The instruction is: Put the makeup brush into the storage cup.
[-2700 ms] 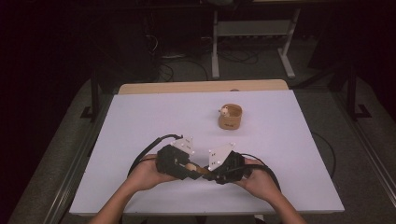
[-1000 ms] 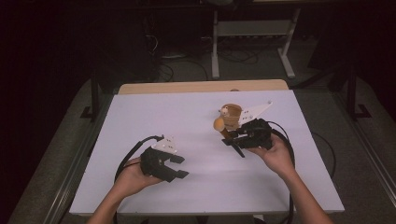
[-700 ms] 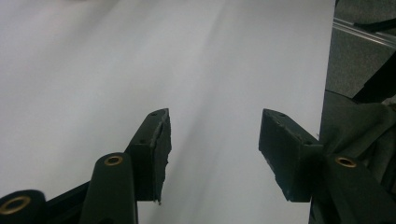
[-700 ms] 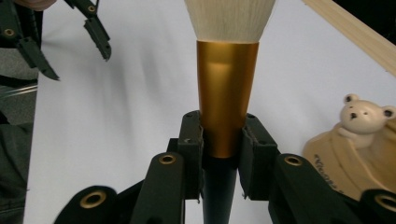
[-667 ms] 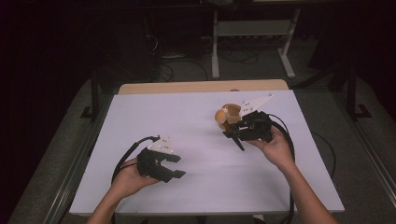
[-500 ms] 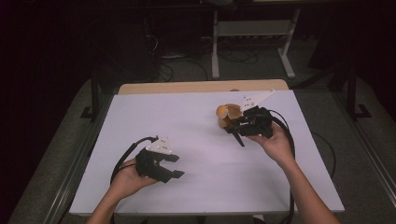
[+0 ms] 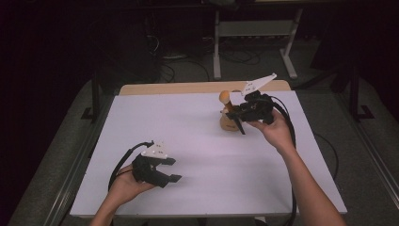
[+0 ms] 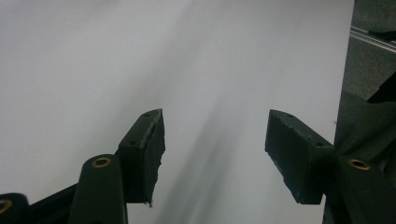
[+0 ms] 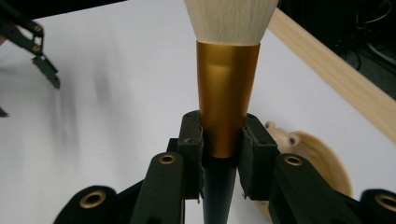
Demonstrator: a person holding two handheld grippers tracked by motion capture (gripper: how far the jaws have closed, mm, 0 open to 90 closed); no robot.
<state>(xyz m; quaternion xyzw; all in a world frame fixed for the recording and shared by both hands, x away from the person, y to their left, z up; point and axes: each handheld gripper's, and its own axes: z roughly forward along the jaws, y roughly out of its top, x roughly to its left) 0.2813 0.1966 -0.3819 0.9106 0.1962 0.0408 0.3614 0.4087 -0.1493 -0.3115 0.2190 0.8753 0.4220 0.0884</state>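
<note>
Right gripper view: right tool (image 9: 223,140) clamped on brush (image 9: 227,93) above wooden holder (image 9: 317,158); left tool (image 8: 215,140), jaws just opening, holds nothing.

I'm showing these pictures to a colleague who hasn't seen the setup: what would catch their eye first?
Likely the soft brush with a gold ferrule and dark handle, clamped in the right gripper above the round tan wooden holder at the far right of the white table. Next, the left gripper, jaws apart and empty, near the front left.
</note>
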